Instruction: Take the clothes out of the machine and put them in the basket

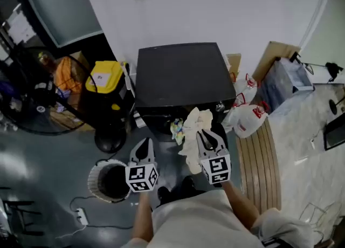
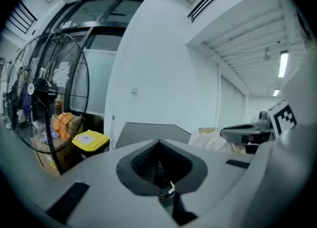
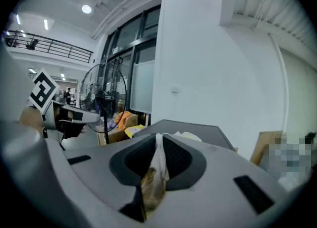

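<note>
**1. Containers**
- The machine (image 1: 183,74) is a black box against the white wall, with its front toward the person. A pale blue-and-yellow garment (image 1: 176,129) shows at its front opening.
- The basket (image 1: 92,180) stands on the floor, left of the person's feet and near the left gripper (image 1: 143,145). Its inside is dark, so its contents cannot be made out.
- A yellow-lidded bin (image 1: 105,76) stands left of the machine. Jugs (image 1: 249,118) with red caps stand at its right.

**2. Task item**
- A cream cloth (image 1: 193,133) hangs from the right gripper (image 1: 209,140) in front of the machine. It is off the floor and well apart from the basket.

**3. Grippers**
- Right gripper: the jaws are closed on the cloth. A thin fold is pinched between the pads and bunches toward the camera.
- Left gripper: the jaws are together with nothing between them.
- Both grippers are held out side by side toward the machine, nearly level and tipped slightly down. The forearms reach forward from the body.

**4. View differences**
- Only the head view shows the basket and the garment.
- The left gripper view shows a large fan (image 2: 49,88) behind the bin, the machine's top, and the right gripper with the cloth at its right edge.
- The right gripper view shows the pinched fold itself, with the left gripper at its left edge.
</note>
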The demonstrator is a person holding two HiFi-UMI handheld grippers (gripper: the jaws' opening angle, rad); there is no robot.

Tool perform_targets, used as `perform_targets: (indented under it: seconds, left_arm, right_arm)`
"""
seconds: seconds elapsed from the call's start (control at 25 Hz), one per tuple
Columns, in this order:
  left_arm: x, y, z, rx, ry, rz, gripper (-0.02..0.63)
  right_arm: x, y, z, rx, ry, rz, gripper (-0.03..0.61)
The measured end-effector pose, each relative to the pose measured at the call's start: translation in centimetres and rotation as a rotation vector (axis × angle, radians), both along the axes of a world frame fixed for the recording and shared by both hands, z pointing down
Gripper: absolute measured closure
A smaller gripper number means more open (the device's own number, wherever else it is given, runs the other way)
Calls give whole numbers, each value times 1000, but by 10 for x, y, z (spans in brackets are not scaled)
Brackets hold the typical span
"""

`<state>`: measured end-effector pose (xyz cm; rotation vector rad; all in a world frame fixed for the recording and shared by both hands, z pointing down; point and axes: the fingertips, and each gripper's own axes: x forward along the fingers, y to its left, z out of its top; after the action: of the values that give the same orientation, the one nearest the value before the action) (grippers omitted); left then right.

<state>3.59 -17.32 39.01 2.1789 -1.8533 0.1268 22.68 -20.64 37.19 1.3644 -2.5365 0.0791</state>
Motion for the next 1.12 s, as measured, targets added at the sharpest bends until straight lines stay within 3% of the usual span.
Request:
perform_targets:
  seconds: [0.28, 0.48, 0.84, 1.12]
  left_arm:
    - [-70, 55, -16, 5, -23, -223, 595]
    - [-134, 116, -20, -7, -30, -398, 595]
    - [-266, 275, -22, -33, -39, -744, 595]
    - [-340, 391, -12, -48, -15, -937, 595]
  right_arm:
    - [-76, 10, -18, 4, -41, -217, 517]
    - [-155, 36, -23, -4, -55, -396, 517]
    - [-339, 131, -32, -8, -67, -733, 517]
    - [-456, 215, -30, -4, -64, -905, 517]
